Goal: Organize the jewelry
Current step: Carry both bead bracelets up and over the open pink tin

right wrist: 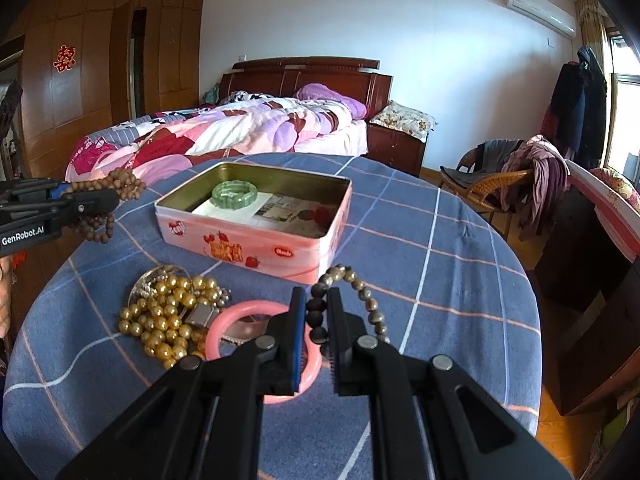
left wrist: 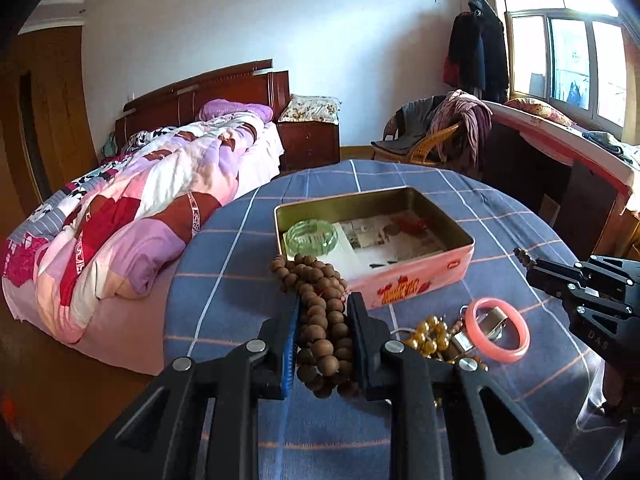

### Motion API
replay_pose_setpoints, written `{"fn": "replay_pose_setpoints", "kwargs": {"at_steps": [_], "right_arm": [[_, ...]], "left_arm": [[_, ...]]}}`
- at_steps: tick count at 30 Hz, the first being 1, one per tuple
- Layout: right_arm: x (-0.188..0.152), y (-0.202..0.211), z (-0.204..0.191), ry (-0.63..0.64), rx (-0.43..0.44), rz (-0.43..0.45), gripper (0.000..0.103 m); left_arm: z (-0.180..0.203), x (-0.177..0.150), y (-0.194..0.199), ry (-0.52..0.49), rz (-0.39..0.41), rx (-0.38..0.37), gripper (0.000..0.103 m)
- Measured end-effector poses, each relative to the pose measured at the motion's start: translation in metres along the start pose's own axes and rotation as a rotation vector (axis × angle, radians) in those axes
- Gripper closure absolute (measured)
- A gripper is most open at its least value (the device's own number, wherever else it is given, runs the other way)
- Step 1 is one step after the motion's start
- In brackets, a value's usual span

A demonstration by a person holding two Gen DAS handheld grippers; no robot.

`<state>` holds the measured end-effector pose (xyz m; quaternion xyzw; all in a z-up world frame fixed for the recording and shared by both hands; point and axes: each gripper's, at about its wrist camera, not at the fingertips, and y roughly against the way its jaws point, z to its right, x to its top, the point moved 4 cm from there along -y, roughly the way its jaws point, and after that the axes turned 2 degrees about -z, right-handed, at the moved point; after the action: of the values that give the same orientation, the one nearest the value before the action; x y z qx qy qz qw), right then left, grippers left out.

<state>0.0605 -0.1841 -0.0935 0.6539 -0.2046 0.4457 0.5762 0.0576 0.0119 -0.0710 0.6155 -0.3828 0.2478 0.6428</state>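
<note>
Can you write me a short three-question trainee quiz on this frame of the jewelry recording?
1. True or false: the green bangle already lies inside the pink tin.
2. What does the left gripper hold? A) the pink bangle B) the brown wooden beads C) the gold bead strand
3. Fill in: the right gripper is shut on the ____ bead bracelet.

Key: 1 true. 2 B. 3 dark. The pink bangle and gold bead strand lie on the blue checked cloth, outside the tin.
</note>
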Motion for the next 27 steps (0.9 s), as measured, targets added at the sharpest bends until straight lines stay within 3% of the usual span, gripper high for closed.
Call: {"fn": "replay_pose_setpoints", "kwargs": {"at_steps": [27], "right_arm": [[0.059, -0.016, -0.008, 0.059, 0.034, 0.048, 0.091]], "left_arm": [[0.005, 0.05, -0.022, -0.074, 0.041, 0.023, 0.08]]}}
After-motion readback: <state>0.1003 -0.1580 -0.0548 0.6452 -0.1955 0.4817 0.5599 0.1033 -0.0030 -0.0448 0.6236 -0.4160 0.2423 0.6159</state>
